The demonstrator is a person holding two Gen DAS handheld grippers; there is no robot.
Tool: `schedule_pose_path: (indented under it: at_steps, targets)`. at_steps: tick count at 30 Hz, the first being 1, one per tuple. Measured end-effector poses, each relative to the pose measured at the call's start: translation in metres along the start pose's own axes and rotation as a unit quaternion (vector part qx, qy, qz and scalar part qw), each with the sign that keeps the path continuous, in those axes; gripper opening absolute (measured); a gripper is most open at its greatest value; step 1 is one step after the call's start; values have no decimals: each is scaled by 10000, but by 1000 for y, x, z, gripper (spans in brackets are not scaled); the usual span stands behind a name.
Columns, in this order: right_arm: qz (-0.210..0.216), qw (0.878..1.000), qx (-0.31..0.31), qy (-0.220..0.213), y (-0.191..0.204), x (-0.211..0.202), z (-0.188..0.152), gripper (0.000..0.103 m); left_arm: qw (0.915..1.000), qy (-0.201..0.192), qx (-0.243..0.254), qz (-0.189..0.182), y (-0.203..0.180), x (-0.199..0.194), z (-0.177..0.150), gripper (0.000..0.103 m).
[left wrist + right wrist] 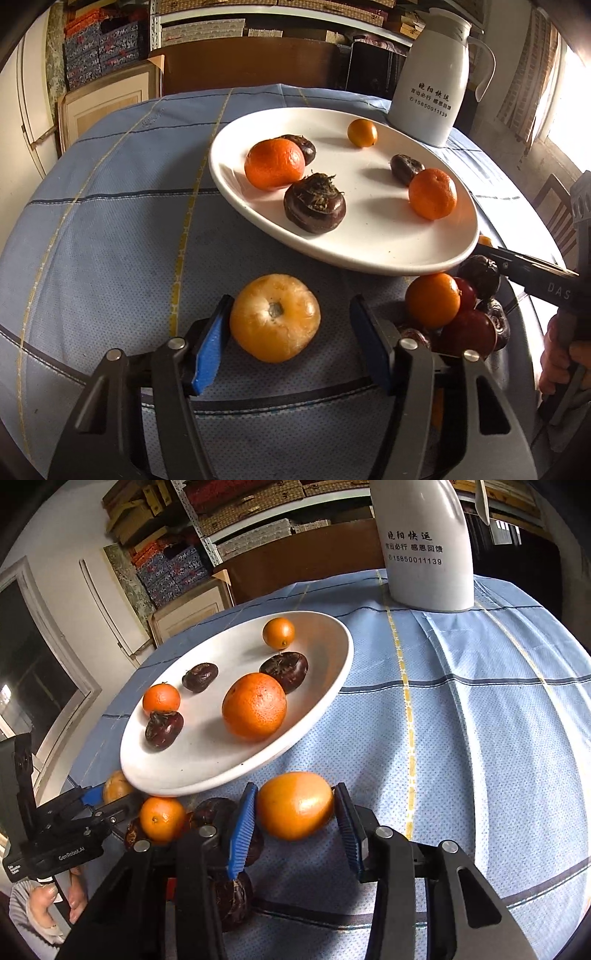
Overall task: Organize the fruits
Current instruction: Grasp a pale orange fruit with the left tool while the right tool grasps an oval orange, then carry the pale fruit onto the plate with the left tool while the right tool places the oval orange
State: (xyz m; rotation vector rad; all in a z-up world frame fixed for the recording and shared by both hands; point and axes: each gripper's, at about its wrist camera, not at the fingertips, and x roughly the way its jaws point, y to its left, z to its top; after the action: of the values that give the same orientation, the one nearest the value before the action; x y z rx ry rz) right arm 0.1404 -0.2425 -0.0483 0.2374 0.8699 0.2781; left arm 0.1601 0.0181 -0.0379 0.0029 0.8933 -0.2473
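A white plate (pixel 369 236) (pixel 207 753) on the blue checked cloth holds two mandarins, three dark water chestnuts and a small kumquat (pixel 362 133). In front of it lies a frosted orange persimmon (pixel 275 317) between the blue pads of my left gripper (pixel 291 306). The left pad is at its side and the right pad stands clear, so the gripper is open. My right gripper (pixel 296 788) is shut on a smooth oval orange fruit (pixel 295 805), with both pads against it.
A pile of loose fruit lies by the plate's near rim: a mandarin (pixel 432 299) (pixel 162 818), red fruits (pixel 469 332) and dark water chestnuts (pixel 232 901). A tall white jug (pixel 432 85) (pixel 424 554) stands behind the plate. A chair sits beyond the table edge.
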Motion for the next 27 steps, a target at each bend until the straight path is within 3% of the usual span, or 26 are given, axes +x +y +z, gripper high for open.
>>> schedule_pose_path:
  at_steps: [7, 17, 22, 27]
  targets:
    - [13, 10000, -33, -23, -1, -3, -2, 42, 9999, -73, -30, 62, 3, -3, 0, 42]
    - [157, 9993, 176, -292, -10, -22, -8, 41, 9994, -302, 84, 138, 0, -22, -10, 42]
    - [243, 9959, 285, -827, -13, -54, -10, 41, 9971, -720, 144, 189, -9, -49, -10, 42]
    - [447, 9885, 226, -1428, -7, -82, 4, 41, 9946, -1037, 56, 82, -16, -68, 15, 42]
